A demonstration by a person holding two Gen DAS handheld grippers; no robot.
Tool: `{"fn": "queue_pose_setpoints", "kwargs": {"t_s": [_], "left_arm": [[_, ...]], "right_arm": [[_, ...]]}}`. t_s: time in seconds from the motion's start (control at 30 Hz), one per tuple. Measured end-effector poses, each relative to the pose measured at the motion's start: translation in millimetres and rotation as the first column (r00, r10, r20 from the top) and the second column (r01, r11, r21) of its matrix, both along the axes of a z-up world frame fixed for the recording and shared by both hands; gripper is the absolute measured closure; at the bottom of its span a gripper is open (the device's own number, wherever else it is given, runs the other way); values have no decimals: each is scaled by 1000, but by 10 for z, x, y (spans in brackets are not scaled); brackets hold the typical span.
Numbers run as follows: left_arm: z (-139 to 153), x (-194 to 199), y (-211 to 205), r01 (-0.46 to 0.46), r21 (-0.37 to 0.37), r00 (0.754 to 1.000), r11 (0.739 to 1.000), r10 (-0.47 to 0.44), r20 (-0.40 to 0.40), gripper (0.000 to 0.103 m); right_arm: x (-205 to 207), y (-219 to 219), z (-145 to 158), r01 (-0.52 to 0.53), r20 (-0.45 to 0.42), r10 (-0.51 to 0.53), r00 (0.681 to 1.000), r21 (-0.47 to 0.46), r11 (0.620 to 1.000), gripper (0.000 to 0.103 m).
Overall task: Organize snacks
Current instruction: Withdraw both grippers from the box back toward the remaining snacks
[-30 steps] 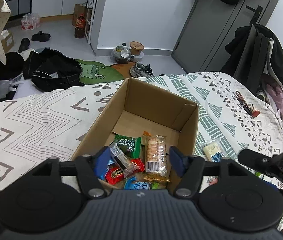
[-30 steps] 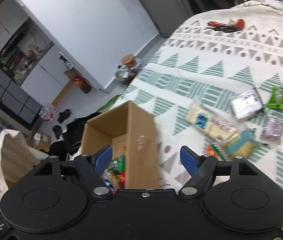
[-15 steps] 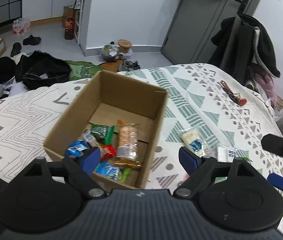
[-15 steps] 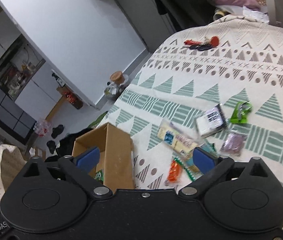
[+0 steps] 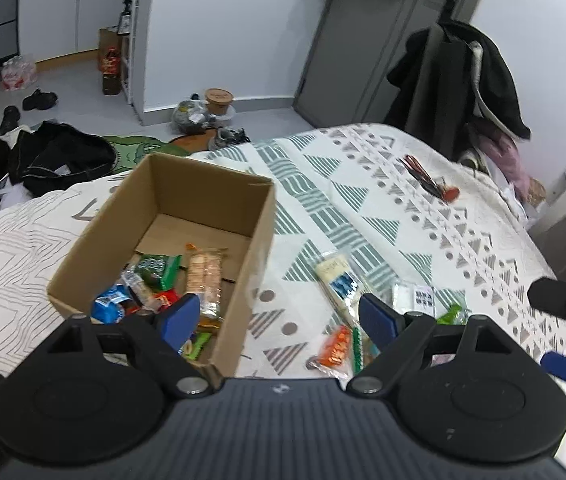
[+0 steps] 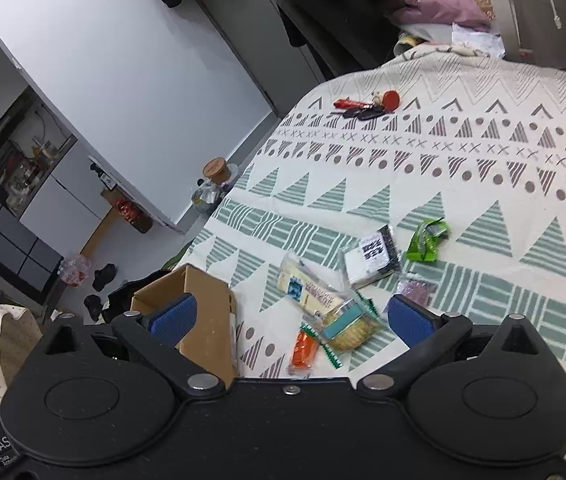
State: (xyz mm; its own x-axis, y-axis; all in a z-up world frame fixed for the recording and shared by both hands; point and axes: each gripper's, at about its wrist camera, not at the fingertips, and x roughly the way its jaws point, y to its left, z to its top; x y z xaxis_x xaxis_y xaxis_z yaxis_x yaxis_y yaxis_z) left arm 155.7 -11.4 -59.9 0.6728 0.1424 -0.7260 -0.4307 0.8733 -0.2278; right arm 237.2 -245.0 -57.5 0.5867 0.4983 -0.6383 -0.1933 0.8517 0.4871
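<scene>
An open cardboard box [image 5: 203, 196] sits on the patterned bedspread and holds several wrapped snacks, among them a long cracker pack [image 5: 205, 276] and a green pack [image 5: 155, 268]. My left gripper [image 5: 279, 316] hovers open and empty over the box's right front corner. Right of the box lie loose snacks: a yellow-white pack [image 6: 307, 288], a white-black pack [image 6: 371, 256], a green wrapper [image 6: 427, 240], a purple pack [image 6: 415, 288], a teal-topped pack [image 6: 351, 324] and an orange one [image 6: 305, 350]. My right gripper [image 6: 291, 320] is open above them, holding nothing.
A bunch of keys with a red tag [image 6: 367, 106] lies farther up the bedspread [image 6: 483, 184]. Beyond the bed's foot are a black bag [image 5: 59, 156], shoes and jars on the floor. A coat hangs on a chair [image 5: 459, 80] at the right.
My left gripper swung right, from over the box's middle to its right corner, and opened wider. My right gripper drew back and up, spreading wider, so more loose snacks show.
</scene>
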Motion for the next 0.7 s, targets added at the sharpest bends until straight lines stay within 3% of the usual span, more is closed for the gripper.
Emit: {"fn": "queue_pose_setpoints", "kwargs": {"t_s": [0.5, 0.7], "left_arm": [[-102, 216, -288, 50, -20, 999, 999, -50, 0, 18], [-291, 309, -306, 68, -60, 998, 996, -68, -6, 30]], "right_arm": [[160, -405, -154, 137, -69, -133, 989, 52, 989, 1], [245, -407, -341, 157, -131, -147, 980, 71, 985, 4]]}}
